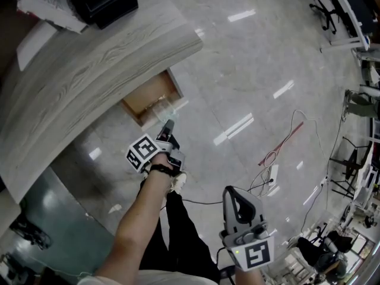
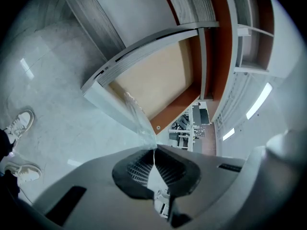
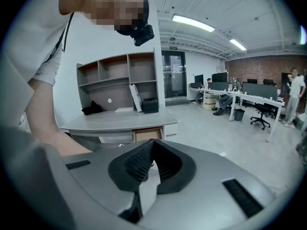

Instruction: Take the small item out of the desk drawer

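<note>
Fingers (image 2: pixel 136 169) of the left gripper (image 2: pixel 154 150) are seen pinched on a clear, crinkled plastic packet (image 2: pixel 139 116) at the open drawer's (image 2: pixel 163 75) front edge, a grip hidden in the head view. Those of the right gripper (image 3: pixel 152 142) are closed, empty.

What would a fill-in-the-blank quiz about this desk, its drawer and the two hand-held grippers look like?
1. The drawer under the desk stands ____.
2. The left gripper has its jaws ____ on a clear plastic bag.
3. The right gripper, held away from the desk with its jaws together, holds ____.

Missing words: open; shut; nothing.
</note>
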A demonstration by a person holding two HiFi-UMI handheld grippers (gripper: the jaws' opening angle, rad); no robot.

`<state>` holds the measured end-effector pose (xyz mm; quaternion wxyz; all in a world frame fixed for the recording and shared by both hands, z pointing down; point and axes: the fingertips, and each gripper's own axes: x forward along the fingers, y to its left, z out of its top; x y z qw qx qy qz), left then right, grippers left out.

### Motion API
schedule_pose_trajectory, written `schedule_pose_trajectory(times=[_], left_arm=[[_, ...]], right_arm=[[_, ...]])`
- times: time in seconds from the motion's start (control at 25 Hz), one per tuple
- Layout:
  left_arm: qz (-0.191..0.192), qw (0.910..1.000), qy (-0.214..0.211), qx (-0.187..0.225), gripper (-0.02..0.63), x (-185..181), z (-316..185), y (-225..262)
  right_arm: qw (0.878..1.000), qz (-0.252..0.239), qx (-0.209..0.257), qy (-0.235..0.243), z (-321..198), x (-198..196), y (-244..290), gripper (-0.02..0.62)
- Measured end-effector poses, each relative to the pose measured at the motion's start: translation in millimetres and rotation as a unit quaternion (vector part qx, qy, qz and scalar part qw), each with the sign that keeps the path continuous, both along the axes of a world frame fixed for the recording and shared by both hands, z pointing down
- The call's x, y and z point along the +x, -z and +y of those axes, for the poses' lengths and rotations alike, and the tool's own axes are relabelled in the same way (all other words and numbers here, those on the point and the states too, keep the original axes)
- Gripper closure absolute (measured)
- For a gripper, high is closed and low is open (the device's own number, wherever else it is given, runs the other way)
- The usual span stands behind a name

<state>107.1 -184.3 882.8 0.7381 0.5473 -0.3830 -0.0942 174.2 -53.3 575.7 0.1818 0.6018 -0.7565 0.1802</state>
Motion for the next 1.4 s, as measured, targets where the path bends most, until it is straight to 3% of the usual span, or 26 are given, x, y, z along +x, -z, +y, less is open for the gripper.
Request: schedule_pose_trajectory(times=[0.32, 0.64, 0.96, 1.4], left_arm=[[-0.016, 0.9974, -0.049, 0.05, 0.588, 4.0, 24.7, 32.4], [-0.051, 0.9859, -0.104, 0.12, 0.589, -0.3, 40.2, 86.7], [-0.12, 0.9582, -0.147, 0.214, 0.589, -26.4, 53.7, 157.0], [-0.197, 0.8966, -0.185, 0.351, 0.589, -59.0, 58.7, 283.3]], right_arm=[[1.0, 0.006, 0.025, 0.006, 12.4, 0.4, 26.3, 0.574], [0.998, 0.008, 0.055, 0.016, 27.7, -4.0, 64.5, 0.574], [0.996, 0.012, 0.083, 0.041, 44.5, -11.3, 108.5, 0.574], [0.989, 0.014, 0.136, 0.05, 60.0, -8.0, 164.2, 0.574]])
